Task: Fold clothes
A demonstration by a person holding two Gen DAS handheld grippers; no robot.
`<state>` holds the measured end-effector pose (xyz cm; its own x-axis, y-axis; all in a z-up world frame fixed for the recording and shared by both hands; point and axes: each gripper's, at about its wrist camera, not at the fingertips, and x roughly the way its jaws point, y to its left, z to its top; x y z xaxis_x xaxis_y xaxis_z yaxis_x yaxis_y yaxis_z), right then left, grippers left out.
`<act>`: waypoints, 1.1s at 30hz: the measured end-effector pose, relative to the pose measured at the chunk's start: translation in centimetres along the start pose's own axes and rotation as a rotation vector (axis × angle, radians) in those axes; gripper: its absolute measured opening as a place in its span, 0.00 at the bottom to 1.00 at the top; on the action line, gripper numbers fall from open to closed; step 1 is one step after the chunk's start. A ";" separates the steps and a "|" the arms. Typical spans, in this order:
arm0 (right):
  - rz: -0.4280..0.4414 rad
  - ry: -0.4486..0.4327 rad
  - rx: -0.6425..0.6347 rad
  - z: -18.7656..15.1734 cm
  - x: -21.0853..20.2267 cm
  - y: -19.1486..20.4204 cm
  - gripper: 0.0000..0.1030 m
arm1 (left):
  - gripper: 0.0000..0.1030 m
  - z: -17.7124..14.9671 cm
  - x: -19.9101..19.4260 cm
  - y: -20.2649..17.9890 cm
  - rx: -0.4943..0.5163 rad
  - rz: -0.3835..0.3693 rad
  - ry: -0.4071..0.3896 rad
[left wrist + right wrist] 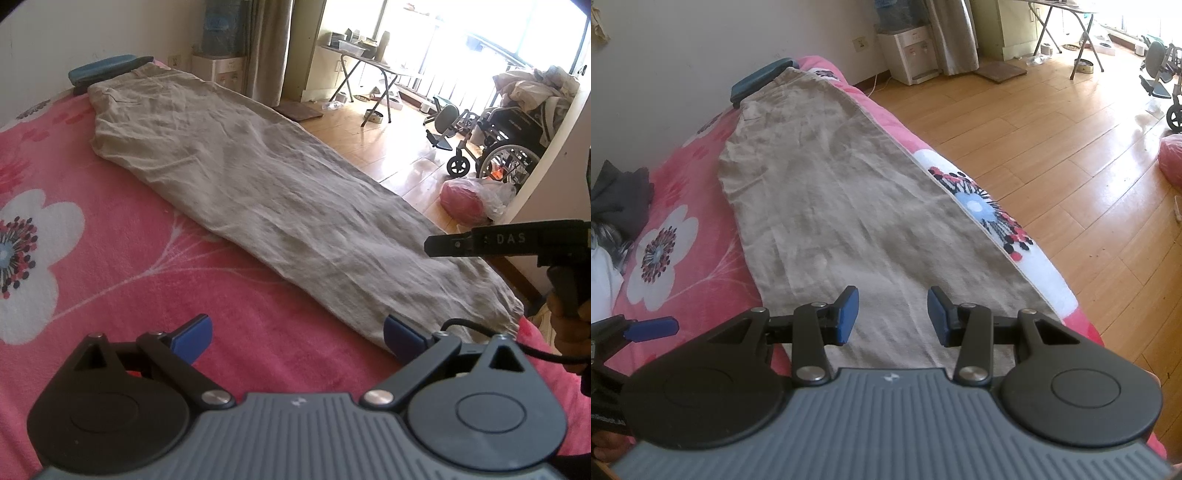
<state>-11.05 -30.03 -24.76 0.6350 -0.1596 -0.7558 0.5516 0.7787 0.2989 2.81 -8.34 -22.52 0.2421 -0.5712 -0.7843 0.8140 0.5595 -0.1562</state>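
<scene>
the bed fills most of the room in front of me, covered by a pink blanket [110,280] printed with big white flowers. stretched along it, close to the edge that faces the wooden floor [1052,122], lies a pair of beige linen trousers [258,192], laid flat and lengthwise but creased all over. their far end, the one with a pocket, touches a blue cushion [107,66] by the wall; their near end reaches the two tools.

further off by the bright window stands a wheelchair [506,147], and against the wall a white water dispenser [910,55]. a dark bundle of clothes [620,199] sits on the blanket's other side.

the left gripper [297,336] hangs over the pink blanket with its jaws spread wide and nothing between them, its right blue pad just at the trousers' near corner. the right gripper [892,317] hovers over the trousers' near end, jaws partly apart, gripping nothing.
</scene>
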 end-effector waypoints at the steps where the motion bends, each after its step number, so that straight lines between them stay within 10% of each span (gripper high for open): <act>1: 0.000 0.000 0.000 0.0 0.0 0.0 0.39 | 0.97 0.0 0.0 0.0 0.001 0.001 0.001; 33: 0.012 0.014 -0.009 -0.5 0.0 0.6 0.39 | 0.98 -0.2 0.0 -0.5 0.013 0.010 0.007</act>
<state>-10.99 -29.31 -24.89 0.6336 -0.1419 -0.7606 0.5391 0.7861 0.3024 2.28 -8.51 -22.51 0.2466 -0.5612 -0.7901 0.8182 0.5574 -0.1405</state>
